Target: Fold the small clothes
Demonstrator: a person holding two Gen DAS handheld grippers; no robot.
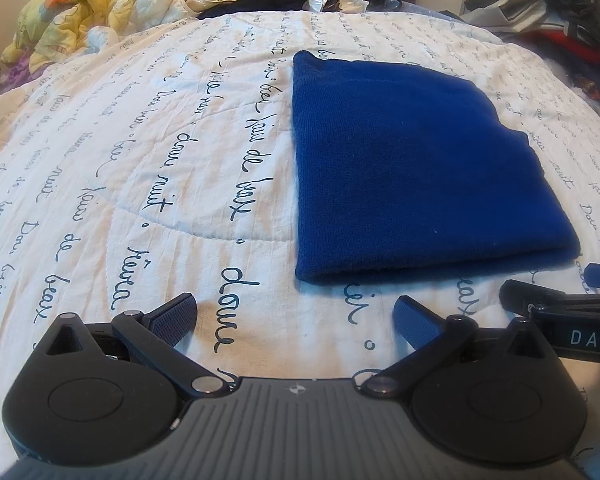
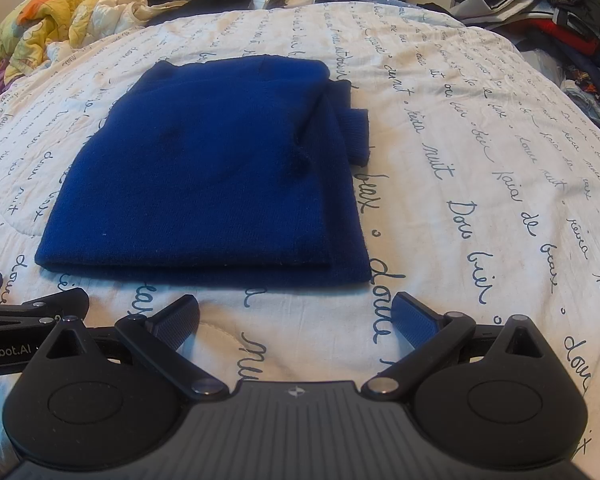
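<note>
right tool cut by frame edge, far clothes pile blurred, quilt script partly unreadable

Folded blue knit garment lies flat on the bed's white quilt with script print, a ribbed cuff protruding from the garment's right edge. Right gripper sits just below the garment's near fold, jaws wide apart, holding nothing; left gripper shows partly, off the garment's lower-left corner. Beyond the garment's far edge: heaped clothes and bedding.
</note>
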